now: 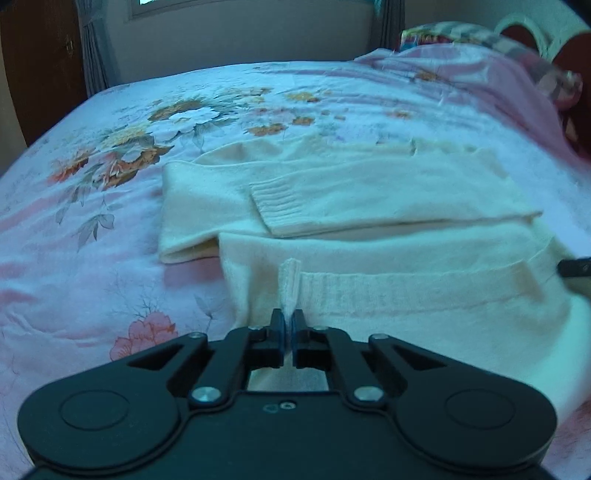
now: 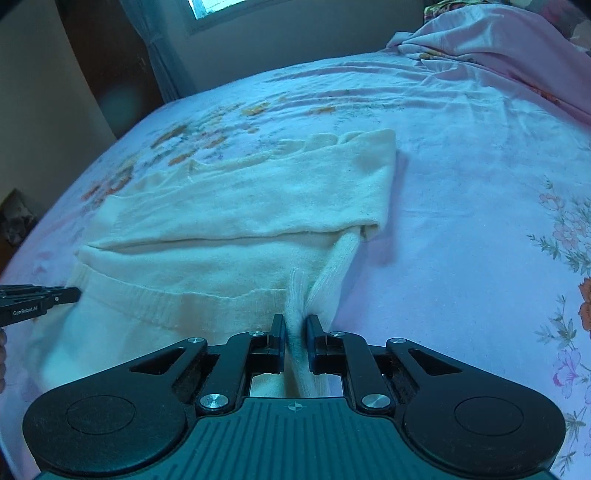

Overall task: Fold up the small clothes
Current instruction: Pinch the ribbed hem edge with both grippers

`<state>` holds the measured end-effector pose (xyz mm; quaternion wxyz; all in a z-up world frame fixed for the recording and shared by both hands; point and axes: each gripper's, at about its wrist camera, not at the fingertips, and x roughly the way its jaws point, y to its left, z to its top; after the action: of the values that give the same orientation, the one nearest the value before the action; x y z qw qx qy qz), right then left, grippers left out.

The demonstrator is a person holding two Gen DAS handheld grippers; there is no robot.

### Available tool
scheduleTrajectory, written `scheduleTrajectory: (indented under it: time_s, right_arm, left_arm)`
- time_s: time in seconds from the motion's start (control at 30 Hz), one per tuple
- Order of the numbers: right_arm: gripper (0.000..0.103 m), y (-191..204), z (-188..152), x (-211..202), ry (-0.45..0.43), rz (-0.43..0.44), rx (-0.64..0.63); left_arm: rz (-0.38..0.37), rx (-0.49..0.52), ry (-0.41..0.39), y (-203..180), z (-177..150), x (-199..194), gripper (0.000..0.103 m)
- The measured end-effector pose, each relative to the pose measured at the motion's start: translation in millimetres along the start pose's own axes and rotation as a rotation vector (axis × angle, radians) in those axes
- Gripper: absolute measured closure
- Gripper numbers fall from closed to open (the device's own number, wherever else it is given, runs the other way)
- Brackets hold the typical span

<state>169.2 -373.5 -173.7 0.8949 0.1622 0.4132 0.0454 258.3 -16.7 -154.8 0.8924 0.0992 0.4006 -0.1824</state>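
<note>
Both grippers pinch the near hem of a cream sweater (image 1: 369,192).
Left gripper (image 1: 288,319) and right gripper (image 2: 295,323) each clamp fabric; the sweater lies on a floral bedsheet (image 1: 92,221).

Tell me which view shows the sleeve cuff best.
Left wrist view: the ribbed sleeve cuff lies in plain sight, folded across the cream sweater. In the right wrist view, no cuff can be made out; only the sweater's folded body and hem show.

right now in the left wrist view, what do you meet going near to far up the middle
left gripper pinching the sweater's ribbed hem → folded sleeve cuff → floral bedsheet → wall → window
</note>
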Motion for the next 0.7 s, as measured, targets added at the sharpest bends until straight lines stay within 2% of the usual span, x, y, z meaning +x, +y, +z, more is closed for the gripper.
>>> scheduleTrajectory:
  time_s: [0.13,0.17,0.23,0.27,0.43,0.53,0.6,0.7]
  right_arm:
    - [0.091,4,0,-9,-0.042,-0.078,-0.066]
    - [0.091,3,0,-14,-0.063,-0.079,-0.069]
    - [0.091,1,1,-17,-0.055,-0.038,-0.060]
    - [0.091,2,1,-16,-0.052,-0.046,-0.073]
    - [0.091,3,2,1,0.018,-0.028,-0.071]
    - [0.091,8,6,-16,-0.057,-0.053,-0.128]
    - [0.091,9,10,-17,-0.064,-0.058,-0.139]
    - [0.091,5,11,-1,0.003,-0.034,-0.128]
  left_arm:
    - [-0.008,0.005,0.014,0,1,1,0.098]
    - [-0.011,0.010,0.013,0,0,0,0.097]
    - [-0.013,0.019,0.011,0,-2,-1,0.097]
    - [-0.014,0.017,0.011,1,-2,0,0.097]
    - [-0.013,0.004,0.017,1,-1,2,0.095]
    - [-0.008,0.018,0.014,1,-2,1,0.094]
    - [-0.006,0.014,0.015,0,-2,2,0.094]
    - [-0.005,0.007,0.017,0,-2,2,0.094]
